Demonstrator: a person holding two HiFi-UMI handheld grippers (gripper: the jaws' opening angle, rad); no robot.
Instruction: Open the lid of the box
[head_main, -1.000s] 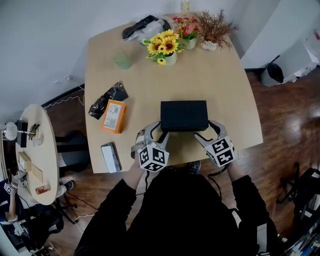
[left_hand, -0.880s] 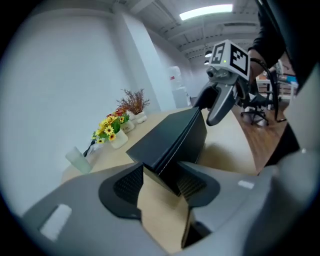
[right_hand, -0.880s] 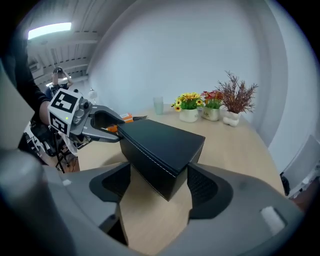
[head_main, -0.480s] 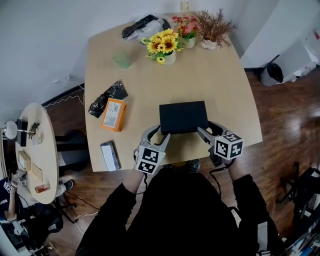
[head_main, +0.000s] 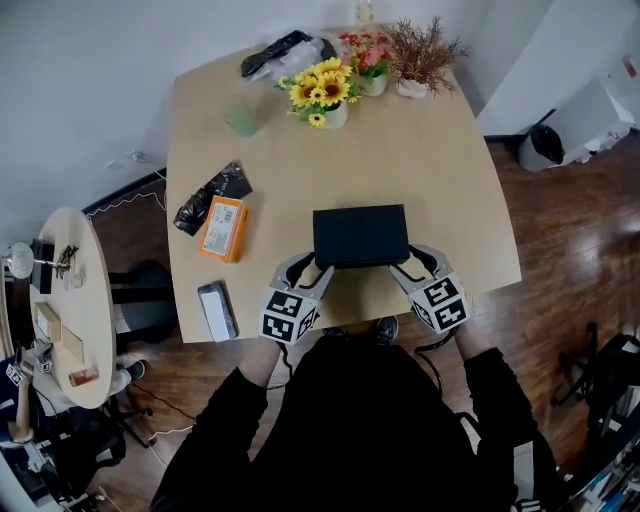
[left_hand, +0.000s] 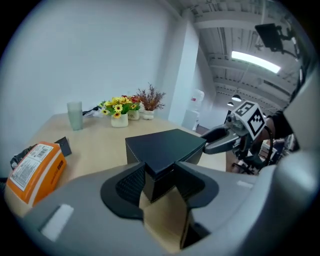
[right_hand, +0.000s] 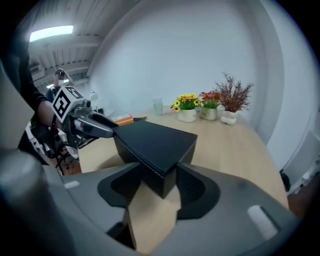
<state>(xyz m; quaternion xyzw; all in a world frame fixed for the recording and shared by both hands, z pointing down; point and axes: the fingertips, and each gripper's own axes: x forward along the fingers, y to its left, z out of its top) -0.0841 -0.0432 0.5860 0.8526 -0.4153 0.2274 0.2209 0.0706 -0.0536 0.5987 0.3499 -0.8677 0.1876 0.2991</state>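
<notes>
A black box (head_main: 360, 236) with its lid down lies near the table's front edge. My left gripper (head_main: 308, 266) is at its near left corner and my right gripper (head_main: 415, 262) is at its near right corner. In the left gripper view the box (left_hand: 167, 145) has that corner wedged between the two pads of the left gripper (left_hand: 159, 180), and both pads touch it. The right gripper view shows the same: the right gripper (right_hand: 159, 182) clamps the corner of the box (right_hand: 150, 142), just under the lid's seam.
An orange packet (head_main: 222, 228), a black bag (head_main: 210, 195) and a grey device (head_main: 218, 310) lie left of the box. A green cup (head_main: 242, 118), a sunflower vase (head_main: 322, 95) and other plants stand at the back. The table's front edge (head_main: 350, 325) runs just behind my grippers.
The right gripper swung out to the right half a second ago and is now back in against the box's near right corner. The left gripper shifted slightly left and stays on its corner.
</notes>
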